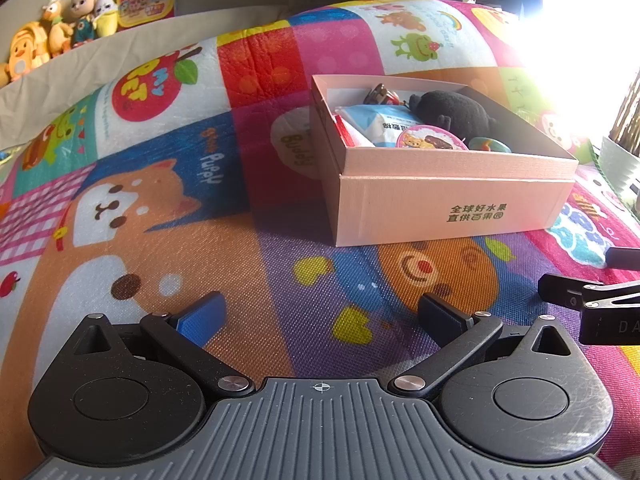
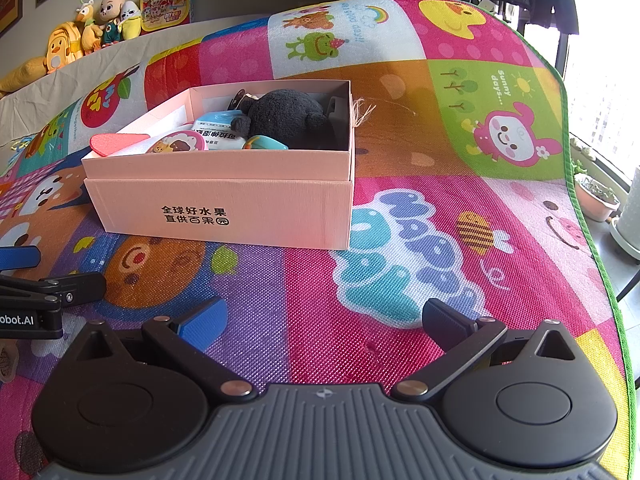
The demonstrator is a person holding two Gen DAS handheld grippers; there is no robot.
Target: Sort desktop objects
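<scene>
Pink box sits on the cartoon play mat, lid off, already packed: black plush toy, blue-white wipes packet, round pink tin, a small teal item, a red heart-shaped piece lying across the near left rim.

Left gripper released, jaws spread wide, nothing between them, low over the mat short of the box. Right gripper likewise spread and empty, just beside the left one.

No loose object visible on the mat near either gripper. Judgement: sorting looks close to finished, or between picks. Next move calls for locating any remaining item outside both views, otherwise pulling back.

Surface is a woven-texture mat, soft, slightly humped. Stuffed toys line a ledge behind; bright window at right, potted plants below it.
</scene>
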